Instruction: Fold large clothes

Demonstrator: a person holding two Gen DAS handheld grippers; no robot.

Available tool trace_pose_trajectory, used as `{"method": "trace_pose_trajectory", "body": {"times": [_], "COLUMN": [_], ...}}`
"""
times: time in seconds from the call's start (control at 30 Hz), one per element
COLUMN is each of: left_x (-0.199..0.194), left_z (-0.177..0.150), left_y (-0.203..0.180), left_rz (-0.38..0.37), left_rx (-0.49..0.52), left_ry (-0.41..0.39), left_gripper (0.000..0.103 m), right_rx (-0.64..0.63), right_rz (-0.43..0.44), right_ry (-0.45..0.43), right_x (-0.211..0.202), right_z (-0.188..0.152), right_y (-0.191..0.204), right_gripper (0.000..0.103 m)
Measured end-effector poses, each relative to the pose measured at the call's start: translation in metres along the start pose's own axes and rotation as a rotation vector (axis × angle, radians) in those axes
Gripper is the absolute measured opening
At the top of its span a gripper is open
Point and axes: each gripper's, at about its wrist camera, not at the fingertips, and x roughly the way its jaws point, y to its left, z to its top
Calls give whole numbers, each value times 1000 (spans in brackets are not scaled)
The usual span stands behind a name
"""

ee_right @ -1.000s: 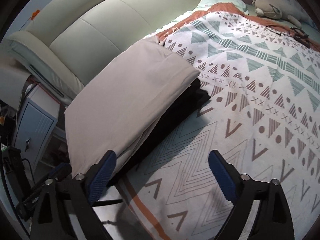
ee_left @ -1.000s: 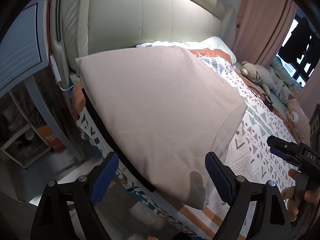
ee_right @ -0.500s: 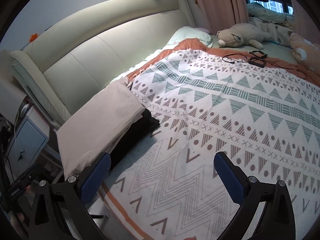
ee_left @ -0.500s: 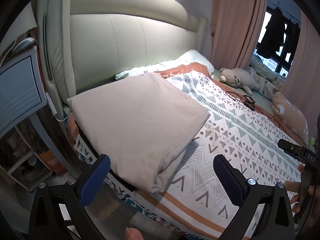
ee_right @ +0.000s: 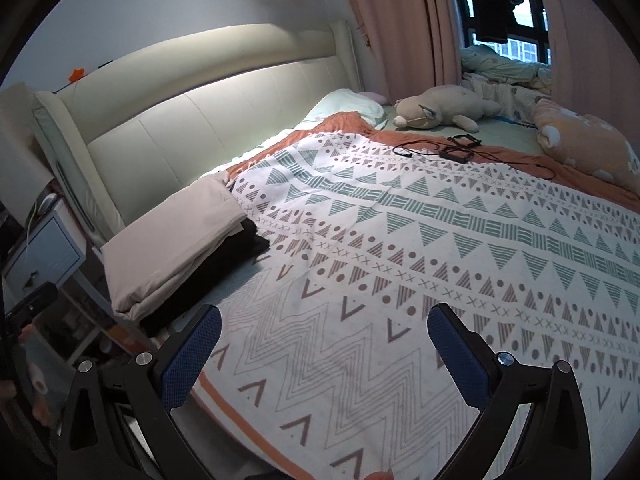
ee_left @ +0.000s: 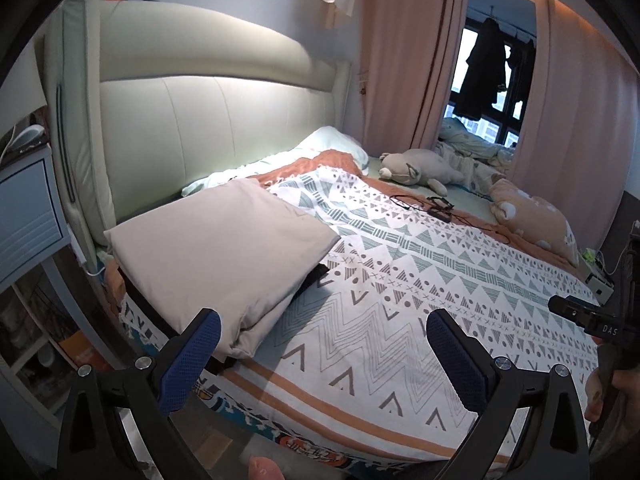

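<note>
A folded beige garment (ee_left: 216, 252) lies flat at the bed's near left corner, on top of a folded black garment (ee_left: 316, 274) whose edge shows under it. Both also show in the right wrist view, beige (ee_right: 176, 244) over black (ee_right: 224, 268). My left gripper (ee_left: 320, 344) is open and empty, held back from the bed's edge, to the right of the stack. My right gripper (ee_right: 320, 340) is open and empty above the patterned bedspread (ee_right: 400, 280). The right gripper's body shows at the right of the left wrist view (ee_left: 588, 320).
A padded cream headboard (ee_left: 216, 120) runs along the back. A grey plush toy (ee_left: 416, 164), a peach pillow (ee_left: 536, 220) and a black cable with glasses (ee_left: 432, 206) lie at the far side. A blue-fronted nightstand (ee_left: 24, 216) stands left. Pink curtains (ee_left: 408, 48) flank a window.
Both grippers have pulled back and up from the folded stack, so more of the bed and room shows. The stack lies still. Both stay open.
</note>
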Motion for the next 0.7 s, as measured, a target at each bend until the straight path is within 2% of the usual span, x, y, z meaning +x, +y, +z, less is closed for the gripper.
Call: {"method": "trace_pose_trajectory", "body": {"times": [0.17,0.37,0.7], "left_x": [-26,-57,-99], "left_z": [-17,-41,-89], "left_y": [-18,-38,-60], "left_rz": [-19,-46,-102], "left_rx": [35,79,145], "left_ry": [-37,-66,-94], "left_gripper": [103,103,103], "right_rx": [-1,42,64], "right_rz": [-105,-161,-240], "right_ry": [-48,-107,-177], "right_x": [-41,-94,-168], "right_z": [-31,-69,-139], "right_y": [-20,-37,-39], "right_gripper": [103,103,103]}}
